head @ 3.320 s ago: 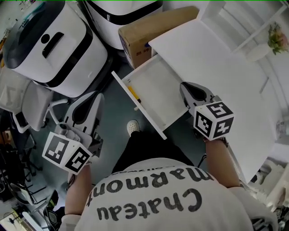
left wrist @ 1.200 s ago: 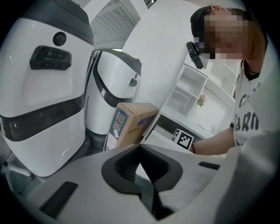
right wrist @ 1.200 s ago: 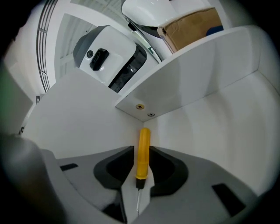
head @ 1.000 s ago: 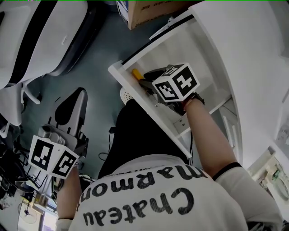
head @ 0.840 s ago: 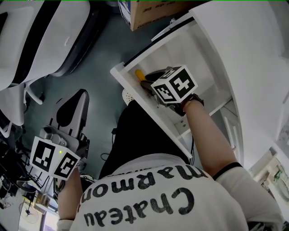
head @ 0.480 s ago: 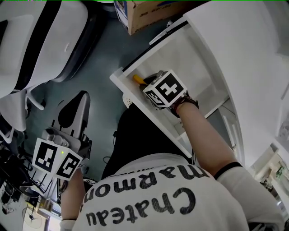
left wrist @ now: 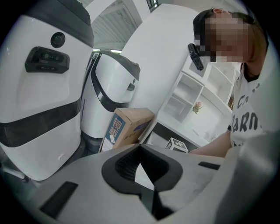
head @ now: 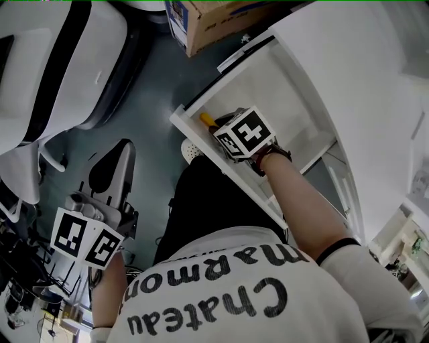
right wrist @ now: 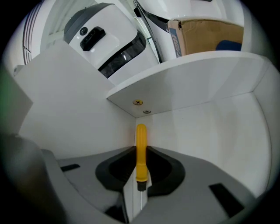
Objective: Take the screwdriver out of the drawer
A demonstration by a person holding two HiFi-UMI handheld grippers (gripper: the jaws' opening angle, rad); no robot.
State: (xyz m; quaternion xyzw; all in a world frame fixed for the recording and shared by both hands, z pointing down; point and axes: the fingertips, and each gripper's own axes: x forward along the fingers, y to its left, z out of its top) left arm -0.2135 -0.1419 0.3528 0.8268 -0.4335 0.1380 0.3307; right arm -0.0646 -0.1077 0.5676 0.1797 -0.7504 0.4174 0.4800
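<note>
A screwdriver with a yellow handle (head: 206,118) lies in the front left corner of the open white drawer (head: 285,100). My right gripper (head: 218,126) reaches down into that corner. In the right gripper view the handle (right wrist: 141,148) runs between the jaws of the right gripper (right wrist: 139,175). They have just been closing and now hold it near the ferrule; the thin shaft below is mostly hidden. My left gripper (head: 115,161) hangs low at the left over the floor, away from the drawer. The left gripper (left wrist: 142,175) is shut with nothing in it.
A cardboard box (head: 214,20) stands on the floor behind the drawer. Large white machines (head: 60,60) fill the left side. The white desk top (head: 362,80) lies over the drawer at the right. My shoe (head: 191,149) shows just below the drawer front (head: 221,167).
The right gripper has gone from beside the drawer into its front left corner. Over the last second it tipped a little toward the yellow handle. The left gripper has barely moved.
</note>
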